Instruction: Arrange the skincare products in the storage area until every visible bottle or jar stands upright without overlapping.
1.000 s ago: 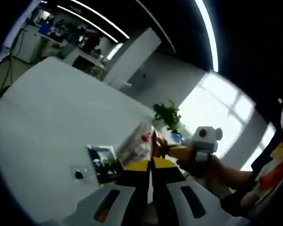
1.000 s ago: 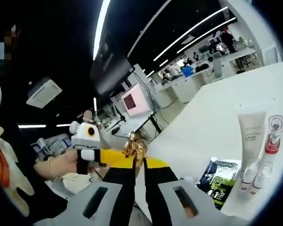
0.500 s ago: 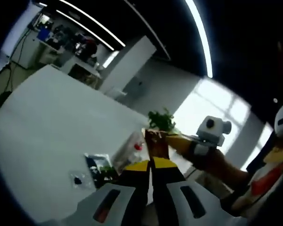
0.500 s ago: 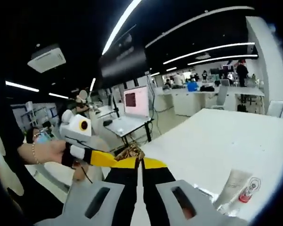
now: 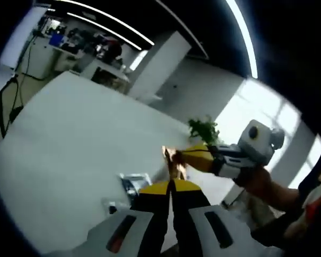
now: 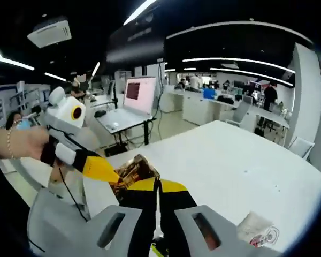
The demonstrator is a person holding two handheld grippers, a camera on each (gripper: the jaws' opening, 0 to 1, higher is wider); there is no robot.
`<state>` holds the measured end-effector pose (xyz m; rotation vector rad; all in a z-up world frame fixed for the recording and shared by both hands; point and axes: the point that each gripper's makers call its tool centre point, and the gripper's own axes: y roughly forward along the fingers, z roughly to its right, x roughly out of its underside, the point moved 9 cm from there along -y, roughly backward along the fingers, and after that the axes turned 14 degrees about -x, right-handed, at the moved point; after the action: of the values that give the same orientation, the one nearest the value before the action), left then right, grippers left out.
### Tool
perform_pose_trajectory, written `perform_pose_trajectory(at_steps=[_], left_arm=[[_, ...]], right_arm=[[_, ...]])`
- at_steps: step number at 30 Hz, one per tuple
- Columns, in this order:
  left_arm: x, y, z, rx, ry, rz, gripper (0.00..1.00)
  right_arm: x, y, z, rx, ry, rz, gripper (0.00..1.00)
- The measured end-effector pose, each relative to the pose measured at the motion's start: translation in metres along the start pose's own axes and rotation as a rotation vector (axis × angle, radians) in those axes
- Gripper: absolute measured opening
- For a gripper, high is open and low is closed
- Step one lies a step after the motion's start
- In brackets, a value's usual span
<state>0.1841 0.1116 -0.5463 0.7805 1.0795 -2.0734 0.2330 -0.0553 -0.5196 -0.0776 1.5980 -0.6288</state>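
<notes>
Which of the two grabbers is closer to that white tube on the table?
Right, it seems. The right gripper has the white tube just off to one side; the left gripper comes in from the opposite side, meeting it at the gold packet.

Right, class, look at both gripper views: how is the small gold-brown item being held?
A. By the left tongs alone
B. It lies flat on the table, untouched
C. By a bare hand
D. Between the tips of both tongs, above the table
D: in the right gripper view the gold-brown item sits at the tip of the right tongs with the left tongs meeting it from the side, above the white table.
</notes>
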Motion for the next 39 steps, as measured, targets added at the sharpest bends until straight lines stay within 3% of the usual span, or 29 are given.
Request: perform_pose_trajectory(at_steps=[6, 12, 21, 31, 39], left_arm=[[0.008, 0.044, -0.027, -0.061, -0.036, -0.054, 0.06], [0.025, 0.077, -0.052, -0.110, -0.055, -0.124, 0.06], [0.052, 0.112, -0.072, -0.165, -0.060, -0.196, 0.06], [0.058, 0.135, -0.084, -0.192, -0.060, -0.223, 0.06], [0.065, 0.141, -0.088, -0.227, -0.051, -0.245, 0.06]], right_arm=[[0.026, 0.033, 0.024, 0.053, -0.036, -0.072, 0.01], [0.063, 0.065, 0.043, 0.061, -0.012, -0.148, 0.01], [0.106, 0.093, 0.059, 0.043, 0.018, -0.242, 0.01], [0.121, 0.106, 0.072, 0.051, 0.046, -0.264, 0.01], [0.133, 0.118, 0.075, 0.052, 0.076, -0.276, 0.01]])
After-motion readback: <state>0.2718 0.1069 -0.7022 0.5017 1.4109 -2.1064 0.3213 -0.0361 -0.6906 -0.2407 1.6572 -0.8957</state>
